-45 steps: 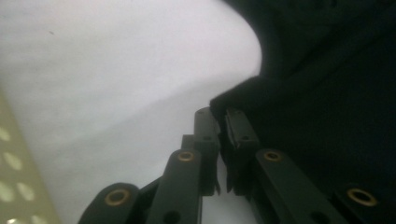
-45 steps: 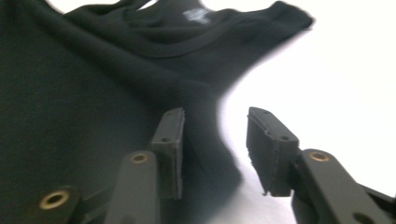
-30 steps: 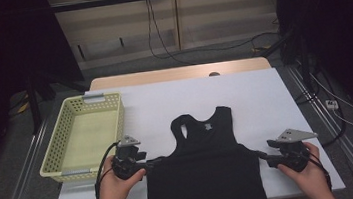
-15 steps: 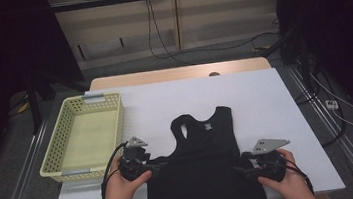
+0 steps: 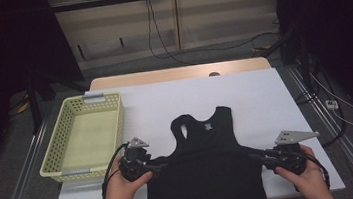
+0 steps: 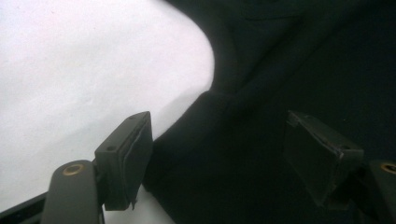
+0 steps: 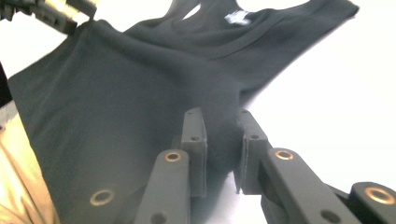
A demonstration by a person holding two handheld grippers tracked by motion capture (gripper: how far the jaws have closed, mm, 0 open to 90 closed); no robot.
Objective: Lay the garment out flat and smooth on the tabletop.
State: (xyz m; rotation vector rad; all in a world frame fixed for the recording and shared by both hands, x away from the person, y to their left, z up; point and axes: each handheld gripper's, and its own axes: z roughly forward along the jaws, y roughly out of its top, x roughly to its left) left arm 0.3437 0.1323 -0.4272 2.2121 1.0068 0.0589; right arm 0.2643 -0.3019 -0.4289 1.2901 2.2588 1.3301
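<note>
Black tank top (image 5: pixel 207 166), pale yellow basket (image 5: pixel 53 143), white table (image 5: pixel 254 95)

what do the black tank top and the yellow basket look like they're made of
The black tank top looks like soft knit fabric, probably cotton jersey, with a matte finish: it lies limp and bunches into a ridge between the right gripper's jaws. The yellow basket looks like moulded plastic with a faint sheen: stiff, upright walls pierced by a regular lattice of holes. Its metal-looking grey clips could be handles.
</note>
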